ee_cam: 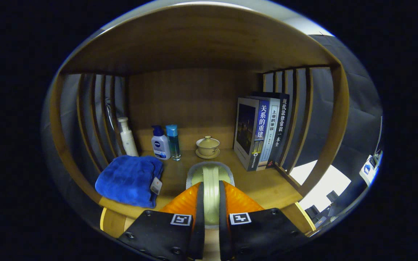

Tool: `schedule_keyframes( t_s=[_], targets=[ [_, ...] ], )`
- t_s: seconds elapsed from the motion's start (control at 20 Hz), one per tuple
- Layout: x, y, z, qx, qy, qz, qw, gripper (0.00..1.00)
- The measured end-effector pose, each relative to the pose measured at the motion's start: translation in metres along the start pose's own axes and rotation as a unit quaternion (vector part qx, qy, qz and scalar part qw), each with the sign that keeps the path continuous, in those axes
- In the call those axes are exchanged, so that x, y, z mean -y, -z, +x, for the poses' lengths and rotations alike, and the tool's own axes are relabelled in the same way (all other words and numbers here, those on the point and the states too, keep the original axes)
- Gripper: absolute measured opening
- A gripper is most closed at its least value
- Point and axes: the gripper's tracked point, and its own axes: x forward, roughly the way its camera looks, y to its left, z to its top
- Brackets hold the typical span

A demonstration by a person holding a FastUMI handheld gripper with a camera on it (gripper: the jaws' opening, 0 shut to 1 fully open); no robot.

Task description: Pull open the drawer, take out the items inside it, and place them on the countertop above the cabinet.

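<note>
1. Pale green item [210,181] – pinched edge-on between the gripper [210,203] fingers, nearly closed on it, over the wooden countertop [263,185].
2. Beyond the fingers: lidded cup [208,146], bottles, books [259,132]; blue towel [129,179] on their left.
3. Lower onto bare wood just ahead – release gently, short of the cup.

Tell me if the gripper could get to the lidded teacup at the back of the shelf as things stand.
Probably not yet. The gripper is shut on a pale green plate, held on edge between its fingers, directly in line with the lidded teacup beyond. The path over the wooden shelf looks free otherwise, once the plate is released.
</note>
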Motion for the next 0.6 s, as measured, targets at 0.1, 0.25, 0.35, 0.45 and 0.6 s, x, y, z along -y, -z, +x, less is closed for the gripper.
schedule_keyframes(
  t_s=[0.1, 0.25, 0.35, 0.45, 0.6],
  targets=[
    [-0.001, 0.003, 0.025, -0.017, -0.005, -0.004, 1.0, 0.25],
    [-0.008, 0.022, 0.062, -0.06, -0.009, -0.004, 0.998, 0.25],
    [-0.003, 0.032, 0.082, -0.091, -0.005, -0.006, 0.996, 0.25],
    [-0.006, 0.048, 0.091, -0.114, -0.006, -0.005, 0.993, 0.25],
    [-0.007, 0.043, 0.096, -0.097, -0.009, 0.003, 0.995, 0.25]
  ],
)
